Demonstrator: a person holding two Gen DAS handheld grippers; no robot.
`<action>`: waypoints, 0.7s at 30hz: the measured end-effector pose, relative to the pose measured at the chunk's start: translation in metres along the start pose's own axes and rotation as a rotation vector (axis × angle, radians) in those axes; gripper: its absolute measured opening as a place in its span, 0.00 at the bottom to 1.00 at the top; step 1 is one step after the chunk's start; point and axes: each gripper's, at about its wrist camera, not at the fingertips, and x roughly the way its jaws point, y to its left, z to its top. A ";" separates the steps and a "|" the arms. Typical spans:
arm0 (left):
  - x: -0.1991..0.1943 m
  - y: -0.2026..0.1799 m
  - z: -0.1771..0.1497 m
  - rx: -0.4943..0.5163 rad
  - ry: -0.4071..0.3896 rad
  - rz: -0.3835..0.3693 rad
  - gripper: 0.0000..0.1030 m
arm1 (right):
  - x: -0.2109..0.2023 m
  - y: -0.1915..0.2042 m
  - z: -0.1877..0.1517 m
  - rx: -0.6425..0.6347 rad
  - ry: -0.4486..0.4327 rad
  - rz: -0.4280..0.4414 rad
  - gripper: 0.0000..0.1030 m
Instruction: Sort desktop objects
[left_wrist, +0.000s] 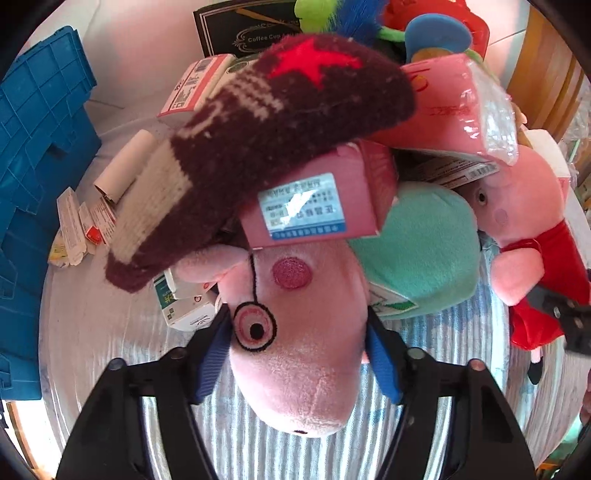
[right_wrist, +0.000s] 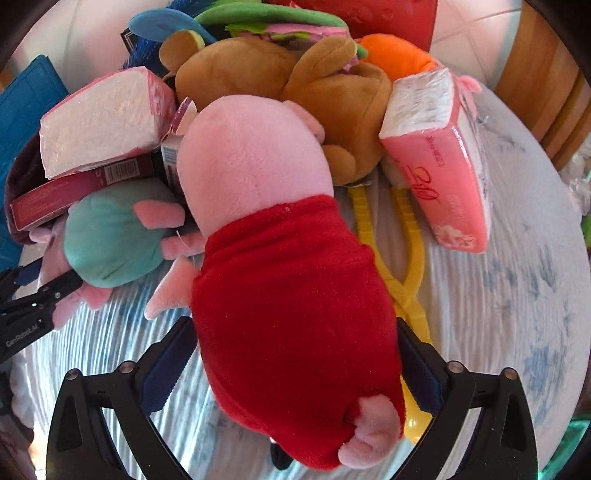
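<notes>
A pink pig plush with a teal body (left_wrist: 417, 251) lies on the striped cloth, its head (left_wrist: 295, 354) pointing at me. My left gripper (left_wrist: 297, 314) is closed on that head, both blue pads (left_wrist: 212, 354) against its sides. A maroon knitted sock with a red star (left_wrist: 236, 147) and a pink box (left_wrist: 317, 206) lie over the pig. A second pig plush in a red dress (right_wrist: 291, 325) lies face down. My right gripper (right_wrist: 293, 321) straddles its dress, with the pads (right_wrist: 166, 369) touching both flanks.
Pink tissue packs (right_wrist: 439, 162) (right_wrist: 99, 122), a brown plush (right_wrist: 295, 88), yellow plastic tongs (right_wrist: 406, 258), small medicine boxes (left_wrist: 184, 306) and a paper roll (left_wrist: 122, 166) crowd the round table (right_wrist: 498, 314). A blue crate (left_wrist: 33, 166) stands at the left. The left gripper (right_wrist: 37, 302) shows beside the teal pig.
</notes>
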 end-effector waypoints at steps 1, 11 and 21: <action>-0.003 0.000 -0.001 0.001 -0.008 -0.002 0.60 | -0.003 -0.001 -0.001 0.010 -0.008 0.011 0.82; -0.063 -0.006 -0.017 0.023 -0.114 -0.007 0.54 | -0.059 -0.005 -0.020 0.032 -0.126 0.048 0.75; -0.101 0.031 -0.030 0.009 -0.185 0.045 0.54 | -0.091 0.009 -0.032 -0.010 -0.140 0.040 0.79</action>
